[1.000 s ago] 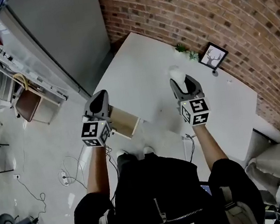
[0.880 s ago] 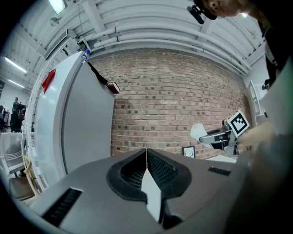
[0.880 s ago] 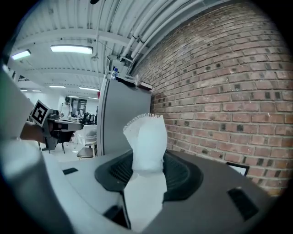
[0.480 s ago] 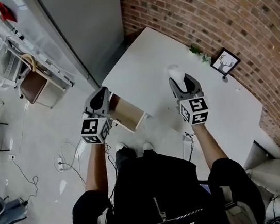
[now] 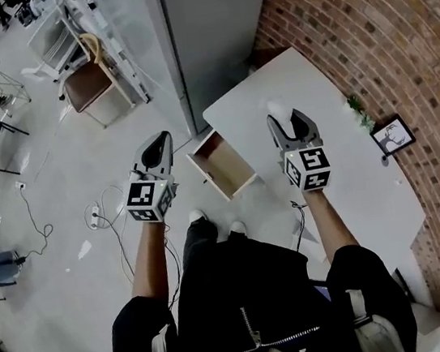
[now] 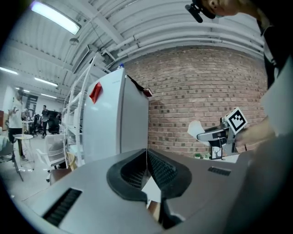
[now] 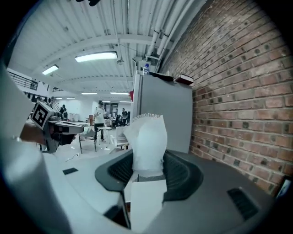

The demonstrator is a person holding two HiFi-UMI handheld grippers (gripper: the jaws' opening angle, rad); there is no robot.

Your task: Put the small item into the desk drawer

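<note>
Drawer of pale wood (image 5: 223, 166), open, lies left of my right tongs (image 5: 291, 122), clenched on the small white packet (image 5: 277, 109); my left tongs (image 5: 160, 141), clenched empty, flank it.

Framed picture (image 5: 392, 134) beside plant (image 5: 354, 102), brick wall (image 5: 362, 27)

White packet (image 7: 147, 137) base hidden in right hand-held gripper (image 7: 147, 168); framed picture (image 5: 392, 134) unreadable

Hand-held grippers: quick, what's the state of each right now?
Left hand-held gripper: closed, nothing between its jaws.
Right hand-held gripper: closed on a small white packet.
</note>
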